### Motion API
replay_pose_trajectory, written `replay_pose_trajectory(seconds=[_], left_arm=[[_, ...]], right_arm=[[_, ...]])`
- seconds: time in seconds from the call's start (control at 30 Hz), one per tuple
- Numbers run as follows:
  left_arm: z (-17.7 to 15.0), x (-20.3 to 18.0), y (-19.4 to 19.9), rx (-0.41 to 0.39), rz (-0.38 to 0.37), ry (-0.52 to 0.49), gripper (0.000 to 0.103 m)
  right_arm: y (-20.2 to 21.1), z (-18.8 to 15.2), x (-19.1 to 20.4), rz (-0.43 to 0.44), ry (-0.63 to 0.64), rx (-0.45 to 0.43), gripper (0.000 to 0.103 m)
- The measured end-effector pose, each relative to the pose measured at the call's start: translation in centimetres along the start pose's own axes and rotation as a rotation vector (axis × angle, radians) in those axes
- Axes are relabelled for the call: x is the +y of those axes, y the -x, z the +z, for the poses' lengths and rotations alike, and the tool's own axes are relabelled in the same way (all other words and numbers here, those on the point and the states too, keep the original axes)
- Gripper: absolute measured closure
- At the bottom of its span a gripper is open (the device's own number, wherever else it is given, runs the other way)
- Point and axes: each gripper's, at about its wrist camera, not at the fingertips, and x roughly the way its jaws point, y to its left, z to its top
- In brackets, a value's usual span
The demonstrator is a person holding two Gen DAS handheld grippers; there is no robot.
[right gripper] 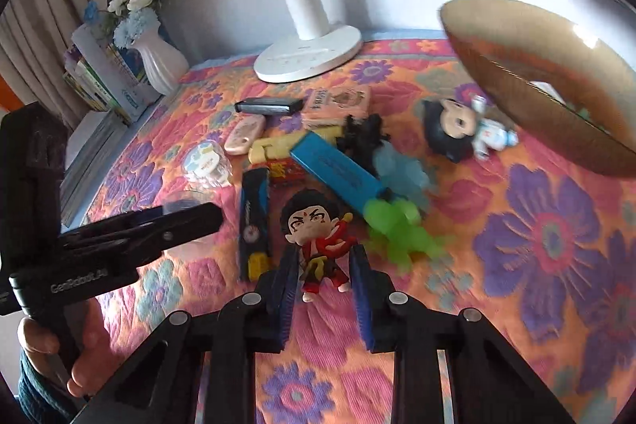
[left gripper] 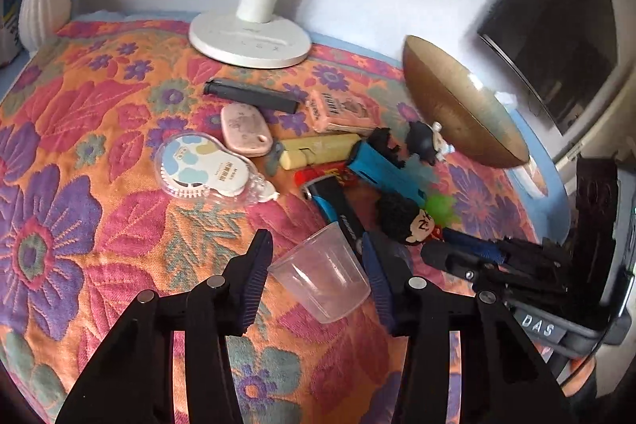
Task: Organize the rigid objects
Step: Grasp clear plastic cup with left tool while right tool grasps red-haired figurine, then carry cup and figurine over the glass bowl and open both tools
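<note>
My left gripper [left gripper: 314, 245] is open around a clear plastic cup [left gripper: 324, 277] lying on its side on the floral cloth; the pads stand beside it, contact unclear. My right gripper [right gripper: 324, 257] is open around a small red-robed figurine [right gripper: 318, 237] with black hair; its legs lie between the pads. The left gripper [right gripper: 119, 237] also shows in the right wrist view. A pile of small things lies beyond: a blue box [right gripper: 338, 173], a black-and-blue utility knife [right gripper: 254, 221], a correction tape [left gripper: 206, 165], a pink case [left gripper: 246, 130], a second figurine [right gripper: 457, 130]. A brown bowl [right gripper: 556, 98] stands tilted at right.
A white lamp base [left gripper: 250, 38] stands at the back. A white vase [right gripper: 159, 58] with flowers and books sit at the back left. A black bar [left gripper: 250, 94], a pink box [left gripper: 338, 110], a yellow stick [left gripper: 318, 150] and a green toy [right gripper: 397, 229] lie among the pile.
</note>
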Motion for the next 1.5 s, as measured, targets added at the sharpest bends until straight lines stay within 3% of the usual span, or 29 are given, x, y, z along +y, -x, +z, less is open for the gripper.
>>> replay_pose_trajectory(seconds=[0.17,0.3,0.37,0.43,0.5,0.67,0.8,0.83,0.87,0.9,1.03,1.17,1.33,1.43,1.5], left_arm=[[-1.6,-2.3,0.7,0.049,-0.029,-0.183,0.059],[-2.4,-2.6,-0.1,0.09,0.037,-0.217,0.058],[-3.0,-2.2,0.0,0.1,0.068,-0.212,0.051],[-3.7,-1.4,0.6,0.103,0.086,-0.195,0.051],[-4.2,-0.6,1.3,0.099,0.085,-0.163,0.051],[-4.3,0.0,2.3,0.105,0.013,-0.094,0.051],[-3.3,-0.9,0.7,0.105,0.052,-0.078,0.046],[-3.2,-1.1,0.4,0.099,0.067,-0.078,0.048],[-3.1,-1.4,0.3,0.082,0.079,-0.087,0.052],[-3.1,-1.6,0.2,0.077,0.077,-0.097,0.067],[-3.0,-2.3,1.0,0.045,0.08,-0.117,0.069],[-0.2,-5.1,3.3,-0.048,0.023,-0.167,0.069],[6.3,-11.2,3.5,-0.14,-0.07,-0.269,0.069],[9.7,-14.7,1.1,-0.146,-0.109,-0.321,0.069],[11.2,-16.4,-1.6,-0.104,-0.123,-0.318,0.069]], right_arm=[[2.7,-2.3,-1.3,-0.017,-0.058,-0.008,0.078],[1.9,-3.4,-1.0,-0.045,-0.017,0.051,0.078],[1.8,-3.6,-0.7,-0.051,0.006,0.061,0.076],[2.3,-3.4,-0.7,-0.042,0.019,0.054,0.067],[2.7,-3.1,-0.9,-0.046,0.026,0.033,0.044],[1.8,-2.8,-1.2,-0.032,0.014,0.045,0.044],[0.8,-2.4,-0.5,-0.057,0.034,0.039,0.044],[0.7,-2.4,-0.1,-0.084,0.052,0.036,0.047],[0.6,-2.4,0.3,-0.115,0.077,0.033,0.062],[0.6,-2.5,0.7,-0.127,0.101,0.027,0.066],[1.8,-3.1,0.4,-0.125,0.104,-0.005,0.066],[6.5,-1.8,-2.3,-0.088,0.028,-0.104,0.07],[13.6,2.0,-7.3,-0.196,-0.076,-0.271,0.07],[14.9,4.4,-10.7,-0.258,-0.144,-0.301,0.07],[14.2,5.7,-12.8,-0.269,-0.196,-0.262,0.07]])
